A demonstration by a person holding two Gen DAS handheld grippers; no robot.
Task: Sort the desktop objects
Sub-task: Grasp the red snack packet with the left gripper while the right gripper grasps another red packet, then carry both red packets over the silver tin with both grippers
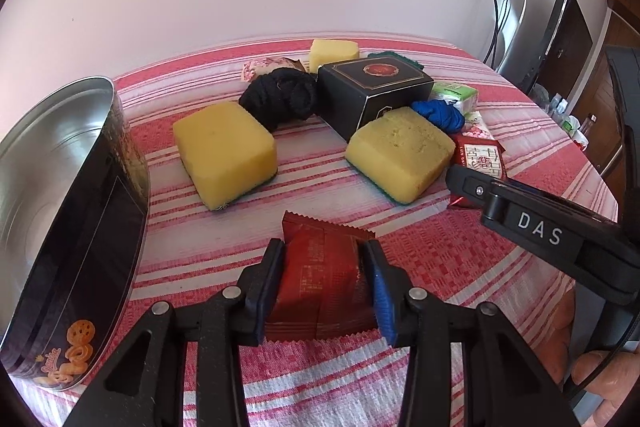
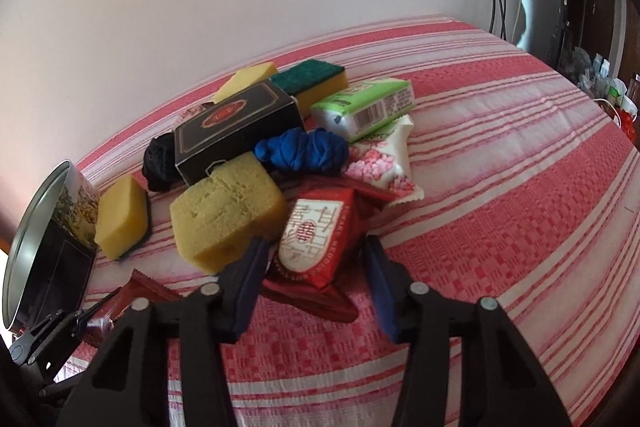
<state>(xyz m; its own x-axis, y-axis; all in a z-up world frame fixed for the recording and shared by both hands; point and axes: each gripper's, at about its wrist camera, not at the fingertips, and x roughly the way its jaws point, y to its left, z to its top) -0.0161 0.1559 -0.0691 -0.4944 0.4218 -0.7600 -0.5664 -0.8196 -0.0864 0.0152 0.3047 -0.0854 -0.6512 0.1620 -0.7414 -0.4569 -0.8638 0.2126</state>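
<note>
Surface: a table under a red-and-white striped woven cloth (image 1: 400, 247), carrying a loose pile of mixed things that have yet to be sorted by kind.
Tin: a round black metal biscuit tin (image 1: 76, 227) with a bare silver inside stands at the left edge, open and empty as far as shows; likely a bin for one class of item.
Box: a black cardboard box with gold lines and a red emblem (image 2: 236, 127) sits mid-pile, with a black cloth bundle (image 1: 280, 99) and a blue cloth bundle (image 2: 304, 151) against its sides.
Sponges: yellow foam sponges with green scouring backs; one (image 1: 226, 151) lies apart near the tin, another (image 2: 228, 211) lies just beside the right gripper.
Red-and-white packet: a glossy red wrapper with a white label (image 2: 316, 239) lies between the fingers of the right gripper (image 2: 316, 275); the pads stand off its sides, spread, not yet pressing.
Dark red sachet: a flat, dark red foil sachet with zigzag ends (image 1: 324, 287) lies on the cloth, pinched across its width by the left gripper (image 1: 324, 287), probably ready to be lifted.
</note>
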